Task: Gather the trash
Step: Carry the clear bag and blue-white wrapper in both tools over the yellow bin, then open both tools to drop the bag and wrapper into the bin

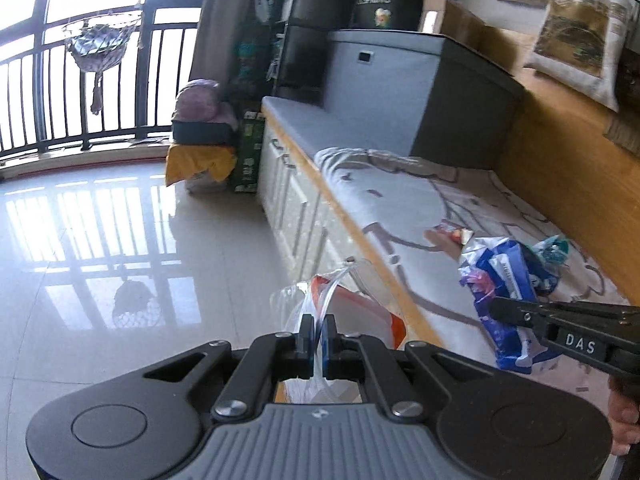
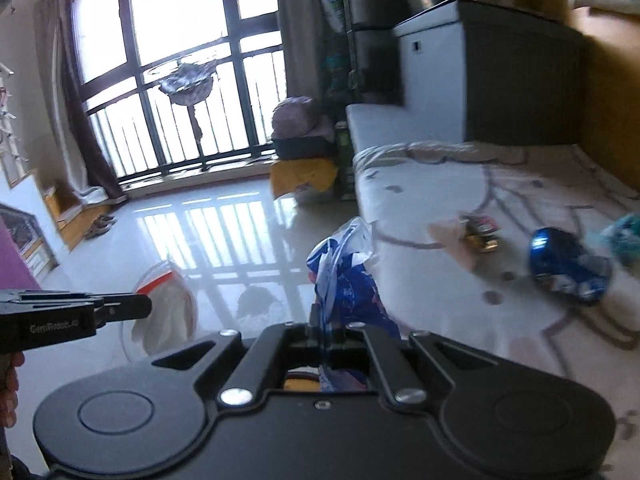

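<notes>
My left gripper [image 1: 318, 334] is shut on the rim of a clear plastic bag with an orange strip [image 1: 352, 312], held beside the bench edge; the bag also shows in the right wrist view [image 2: 168, 304]. My right gripper [image 2: 321, 330] is shut on a blue and white plastic wrapper [image 2: 348, 280], lifted above the bench; it shows in the left wrist view [image 1: 504, 280] with the right gripper [image 1: 496, 308] on it. On the patterned bench cushion [image 2: 460, 280] lie a crushed blue can [image 2: 568, 266], a small red wrapper [image 2: 482, 232] and a teal wrapper [image 2: 624, 236].
A grey storage box [image 1: 400, 88] stands at the bench's far end, with dark drawers [image 1: 308, 32] behind it. A yellow-covered pile [image 1: 200, 152] sits on the glossy tile floor [image 1: 120, 240] near the balcony railing [image 1: 80, 80]. A tote bag [image 1: 580, 32] hangs at right.
</notes>
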`<state>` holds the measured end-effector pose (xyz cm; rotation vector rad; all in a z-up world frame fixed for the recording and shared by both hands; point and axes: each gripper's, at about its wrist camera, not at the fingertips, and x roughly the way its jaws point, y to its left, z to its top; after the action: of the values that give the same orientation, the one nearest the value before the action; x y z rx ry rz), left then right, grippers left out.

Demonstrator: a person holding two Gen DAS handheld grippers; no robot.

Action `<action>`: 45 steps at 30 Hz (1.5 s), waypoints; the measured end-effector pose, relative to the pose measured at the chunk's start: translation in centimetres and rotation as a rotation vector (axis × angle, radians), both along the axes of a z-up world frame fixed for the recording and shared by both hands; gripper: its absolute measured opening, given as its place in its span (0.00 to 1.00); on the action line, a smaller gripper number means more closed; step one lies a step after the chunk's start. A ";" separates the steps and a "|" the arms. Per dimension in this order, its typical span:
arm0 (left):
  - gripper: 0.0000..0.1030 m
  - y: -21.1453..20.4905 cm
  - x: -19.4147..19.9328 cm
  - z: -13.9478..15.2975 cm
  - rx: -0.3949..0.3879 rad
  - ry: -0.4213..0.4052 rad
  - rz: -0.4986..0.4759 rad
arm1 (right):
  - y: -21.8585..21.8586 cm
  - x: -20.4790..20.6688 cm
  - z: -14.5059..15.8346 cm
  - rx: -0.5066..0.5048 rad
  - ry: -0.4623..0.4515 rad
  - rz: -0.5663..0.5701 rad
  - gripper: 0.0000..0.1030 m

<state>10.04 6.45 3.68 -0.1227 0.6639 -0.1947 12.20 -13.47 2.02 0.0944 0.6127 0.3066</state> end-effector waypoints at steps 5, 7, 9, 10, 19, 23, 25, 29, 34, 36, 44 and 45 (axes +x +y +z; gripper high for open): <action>0.02 1.6 1.5 -2.5 -0.011 0.035 0.031 | 2.4 2.1 -3.2 -0.012 0.076 0.033 0.01; 0.02 2.0 2.2 -3.5 -0.016 0.050 0.038 | 3.2 2.9 -4.6 -0.020 0.106 0.046 0.01; 0.02 2.6 2.9 -4.7 -0.026 0.070 0.046 | 4.0 3.9 -5.8 -0.040 0.136 0.069 0.01; 0.02 2.9 3.2 -5.3 -0.029 0.078 0.050 | 4.3 4.3 -6.3 -0.052 0.146 0.079 0.01; 0.02 4.6 6.6 -10.5 -0.051 0.160 0.072 | 6.0 8.6 -10.5 -0.089 0.250 0.128 0.01; 0.02 4.8 7.8 -13.2 -0.054 0.205 0.072 | 6.2 9.9 -12.1 -0.100 0.301 0.140 0.01; 0.02 4.7 8.2 -14.6 -0.053 0.229 0.070 | 6.3 10.4 -12.8 -0.101 0.326 0.147 0.01; 0.02 4.7 9.0 -18.1 -0.040 0.296 0.067 | 6.5 11.4 -14.5 -0.096 0.381 0.160 0.01; 0.02 4.9 9.0 -23.4 -0.060 0.420 0.071 | 7.6 12.4 -17.4 -0.124 0.453 0.185 0.01; 0.02 4.9 8.9 -25.5 -0.075 0.465 0.071 | 7.9 12.9 -18.5 -0.136 0.479 0.189 0.01; 0.03 4.5 10.4 -31.5 -0.130 0.551 0.115 | 8.0 14.8 -22.5 -0.116 0.593 0.161 0.01; 0.03 4.6 10.6 -32.2 -0.146 0.566 0.137 | 7.9 15.0 -23.0 -0.106 0.607 0.159 0.01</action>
<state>20.62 11.07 -28.52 -0.3706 1.2006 -0.0738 27.17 -5.54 -20.98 0.0352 1.2414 0.4018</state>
